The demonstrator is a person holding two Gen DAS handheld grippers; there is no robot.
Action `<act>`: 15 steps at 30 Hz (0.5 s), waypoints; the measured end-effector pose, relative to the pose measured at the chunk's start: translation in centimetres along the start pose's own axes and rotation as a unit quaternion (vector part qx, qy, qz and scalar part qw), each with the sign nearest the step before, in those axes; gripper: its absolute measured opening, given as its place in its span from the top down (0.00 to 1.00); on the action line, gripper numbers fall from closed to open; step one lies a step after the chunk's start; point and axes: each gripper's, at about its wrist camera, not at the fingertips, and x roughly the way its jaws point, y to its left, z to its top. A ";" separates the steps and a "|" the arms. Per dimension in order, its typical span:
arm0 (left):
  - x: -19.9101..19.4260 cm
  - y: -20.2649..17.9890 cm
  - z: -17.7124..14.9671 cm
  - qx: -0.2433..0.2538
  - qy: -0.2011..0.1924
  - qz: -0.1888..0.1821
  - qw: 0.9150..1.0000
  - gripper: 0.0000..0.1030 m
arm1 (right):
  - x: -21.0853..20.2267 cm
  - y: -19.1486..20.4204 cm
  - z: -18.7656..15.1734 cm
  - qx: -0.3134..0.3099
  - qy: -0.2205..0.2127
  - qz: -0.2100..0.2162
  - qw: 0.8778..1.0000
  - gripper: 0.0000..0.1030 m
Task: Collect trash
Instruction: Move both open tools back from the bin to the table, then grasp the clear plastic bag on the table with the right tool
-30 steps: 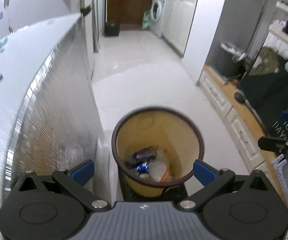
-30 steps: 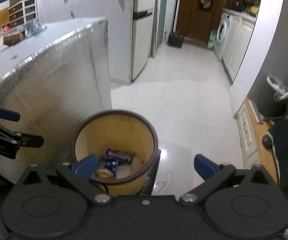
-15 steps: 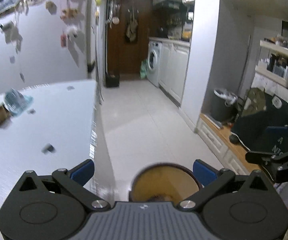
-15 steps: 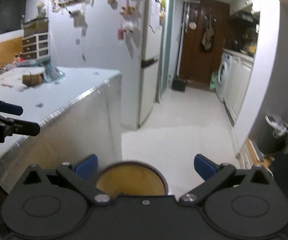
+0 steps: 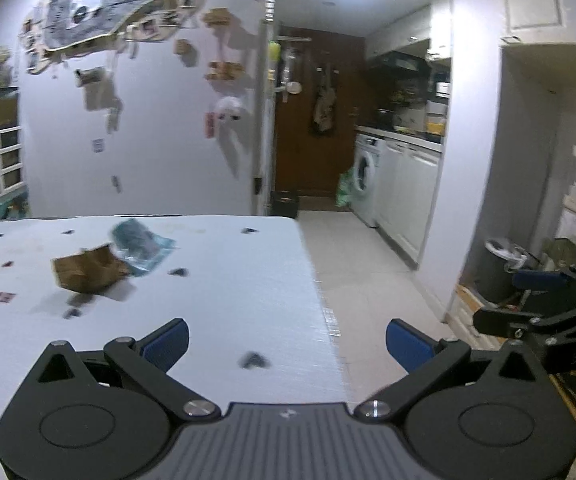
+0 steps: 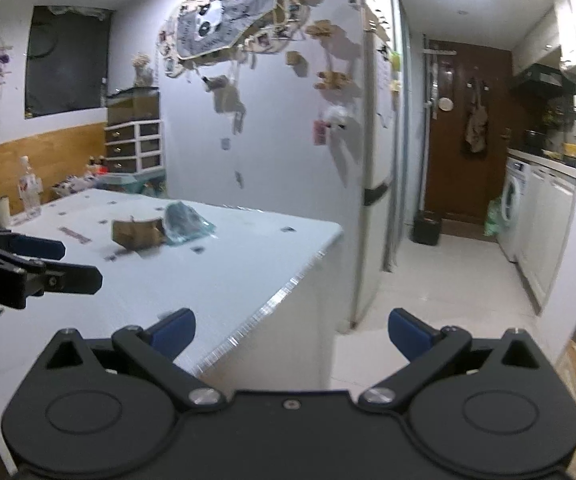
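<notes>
Two pieces of trash lie on the white tabletop (image 5: pixel 223 280) in the left wrist view: one crumpled brown cardboard scrap (image 5: pixel 87 274) on the far left, and one crinkled teal plastic wrapper (image 5: pixel 141 246) touching its far right edge. A second ago this camera looked down into the yellow bin with the dark rim, which held wrappers; now the bin is out of the frame and the view is level across the table. I judge that a drop is finished and the next pick-up is starting. The left gripper (image 5: pixel 285 340) hovers over the near edge of the table, its two blue-padded fingers spread wide with nothing between them, well apart from both pieces. The right gripper (image 5: pixel 528 300) shows once at the right edge, off the table over the floor side. In the right wrist view the same lift has happened: the bin has gone from sight and the table now fills the left half. The count is the same, one brown cardboard scrap (image 6: pixel 135 234) and one teal plastic wrapper (image 6: pixel 185 224) side by side, far across the tabletop (image 6: pixel 247 272). The right gripper (image 6: pixel 290 330) has its two fingers wide apart and empty, beyond the table's right corner. The left gripper (image 6: pixel 53 262) reaches in from the left, nearer the trash; its fingers read as parted.
</notes>
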 end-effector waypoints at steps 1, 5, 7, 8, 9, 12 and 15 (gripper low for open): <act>0.1 1.1 0.2 -0.002 0.000 0.009 1.000 0.00 | 0.8 0.4 0.3 -0.001 -0.001 0.004 1.000 0.00; 0.7 5.0 1.0 -0.010 -0.001 0.037 0.999 0.00 | 4.3 2.3 2.0 -0.011 -0.004 0.022 1.000 0.00; 1.3 7.0 1.4 -0.010 -0.001 0.050 0.999 0.00 | 6.1 3.2 2.9 -0.016 -0.007 0.030 0.999 0.00; 1.6 7.8 1.5 -0.011 -0.001 0.056 0.998 0.00 | 7.1 3.7 3.3 -0.019 -0.008 0.035 0.999 0.00; 1.9 8.7 1.6 -0.013 0.000 0.061 0.998 0.00 | 8.1 4.1 3.8 -0.021 -0.009 0.039 0.999 0.00; 3.2 11.6 1.9 -0.018 0.002 0.078 0.997 0.00 | 11.0 5.3 5.0 -0.027 -0.009 0.050 0.998 0.00; 4.9 14.3 2.3 -0.028 -0.004 0.087 0.996 0.00 | 14.0 6.3 6.2 -0.031 -0.005 0.061 0.998 0.00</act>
